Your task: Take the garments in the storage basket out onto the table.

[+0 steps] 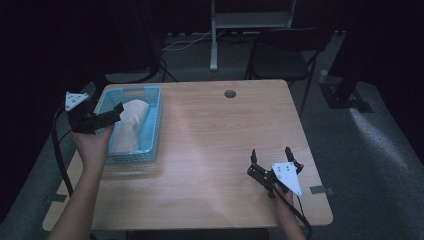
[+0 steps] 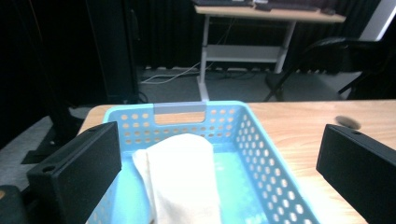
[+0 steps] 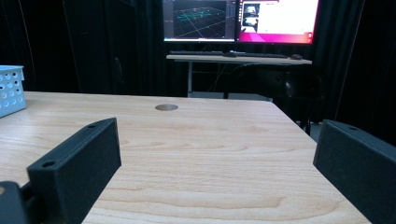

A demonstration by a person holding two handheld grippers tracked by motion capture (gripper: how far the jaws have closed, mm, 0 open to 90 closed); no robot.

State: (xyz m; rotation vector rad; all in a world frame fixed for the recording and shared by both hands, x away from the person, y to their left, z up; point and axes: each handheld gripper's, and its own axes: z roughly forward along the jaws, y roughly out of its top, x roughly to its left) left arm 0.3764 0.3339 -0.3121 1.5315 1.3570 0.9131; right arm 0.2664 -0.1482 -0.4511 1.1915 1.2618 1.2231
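Note:
A light blue perforated basket [image 1: 156,120] stands on the left part of the wooden table [image 1: 215,150]. A folded cream cloth [image 1: 131,125] lies inside it, and the left gripper view shows that cloth [image 2: 182,177] lengthwise in the basket [image 2: 261,154]. My left gripper [image 1: 106,109] hovers over the basket's near left side, open, with nothing between its jaws [image 2: 219,172]. My right gripper [image 1: 271,151] is low over the table's near right area, open and empty, facing the far edge [image 3: 217,168].
A round cable hole [image 1: 230,93] sits near the table's far edge. Behind the table are a black chair [image 1: 280,60] and a desk leg [image 1: 214,45]. A desk with lit monitors [image 3: 240,21] stands farther back. The floor around is dark.

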